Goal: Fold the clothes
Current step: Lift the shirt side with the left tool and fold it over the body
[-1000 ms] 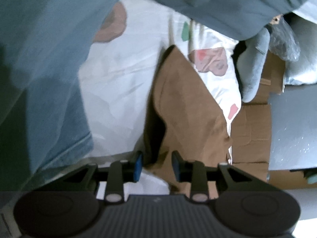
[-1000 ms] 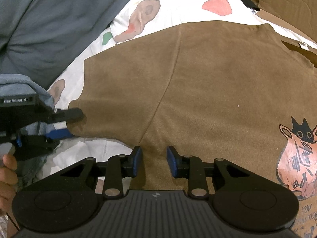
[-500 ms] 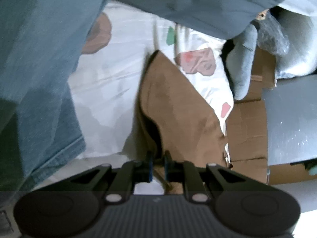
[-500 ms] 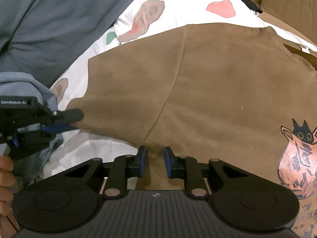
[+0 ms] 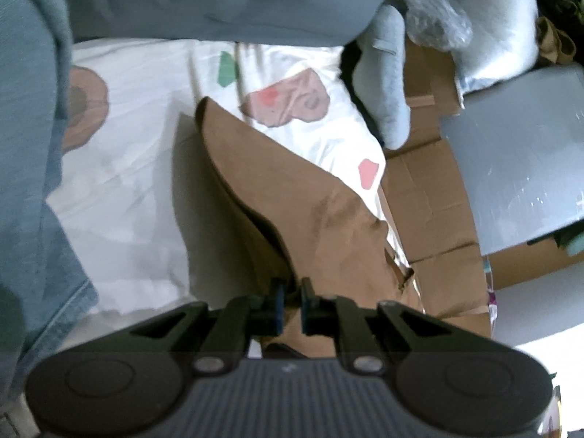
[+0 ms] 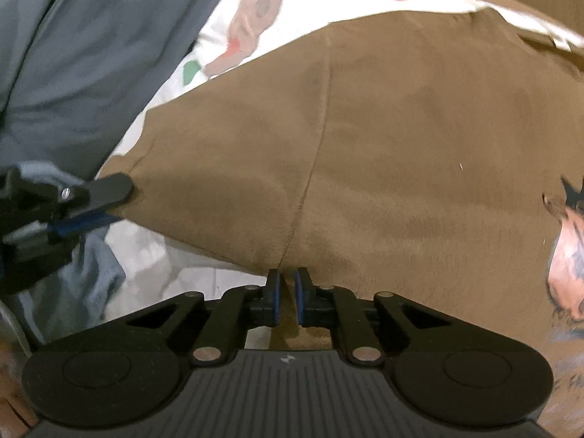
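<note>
- The right gripper [image 6: 286,297] has just been closing and now pinches the near hem of the brown T-shirt [image 6: 383,153], a fold of cloth pressed between its blue pads.
- The left gripper [image 5: 291,304] has likewise just been closing; it is clamped on the edge of a sleeve of the same shirt, which rises off the bed in a peaked ridge.
- In the right wrist view the left gripper shows at the left edge, nipping that sleeve corner.
- The shirt lies spread front-up on a white bedsheet [image 6: 226,3] with pink and green patches; a printed cat figure [image 6: 569,248] shows at the right edge.
- Blue denim [image 5: 33,189] hangs at the left of the left wrist view.
- Farther off, grey cloth [image 5: 226,3] drapes over the sheet's far edge.
- Cardboard boxes [image 5: 434,200] stand beyond the bed's right side.
</note>
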A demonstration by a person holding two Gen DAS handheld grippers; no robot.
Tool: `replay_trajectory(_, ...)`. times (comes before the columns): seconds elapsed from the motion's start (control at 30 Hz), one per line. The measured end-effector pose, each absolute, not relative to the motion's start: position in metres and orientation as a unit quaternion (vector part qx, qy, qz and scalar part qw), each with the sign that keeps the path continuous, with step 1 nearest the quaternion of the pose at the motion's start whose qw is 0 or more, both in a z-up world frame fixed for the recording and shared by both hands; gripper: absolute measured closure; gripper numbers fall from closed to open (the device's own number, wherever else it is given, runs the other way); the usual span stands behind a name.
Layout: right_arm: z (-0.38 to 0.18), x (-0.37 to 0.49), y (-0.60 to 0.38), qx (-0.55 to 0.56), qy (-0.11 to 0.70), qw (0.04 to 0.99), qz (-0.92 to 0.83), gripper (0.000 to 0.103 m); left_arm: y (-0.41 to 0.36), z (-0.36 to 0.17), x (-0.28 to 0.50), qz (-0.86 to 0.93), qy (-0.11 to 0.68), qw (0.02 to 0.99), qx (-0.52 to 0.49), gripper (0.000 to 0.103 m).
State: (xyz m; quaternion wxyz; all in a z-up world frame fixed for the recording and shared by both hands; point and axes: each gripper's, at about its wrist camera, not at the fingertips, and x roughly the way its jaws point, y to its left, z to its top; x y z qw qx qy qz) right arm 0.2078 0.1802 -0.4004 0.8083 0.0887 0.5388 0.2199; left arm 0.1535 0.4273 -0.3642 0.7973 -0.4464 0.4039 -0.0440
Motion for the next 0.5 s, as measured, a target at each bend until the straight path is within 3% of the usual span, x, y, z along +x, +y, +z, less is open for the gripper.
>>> replay_trajectory(0.2,-0.409,0.202,0.162,0.159,0.531,0.807,0.203,0.094,0.421,-0.359,0.158,-0.052,0.404,0.801,-0.439,0.095)
replay_trajectory(0.3,-0.415,0.198,0.154,0.192,0.527,0.806,0.187,0.097,0.416,-0.354,0.16,-0.062,0.407,0.805,-0.428,0.095)
replay_trajectory(0.5,-0.418,0.197,0.16,0.196,0.523,0.81,0.178,0.097,0.401,-0.349,0.168,-0.09,0.416,0.808,-0.408,0.095)
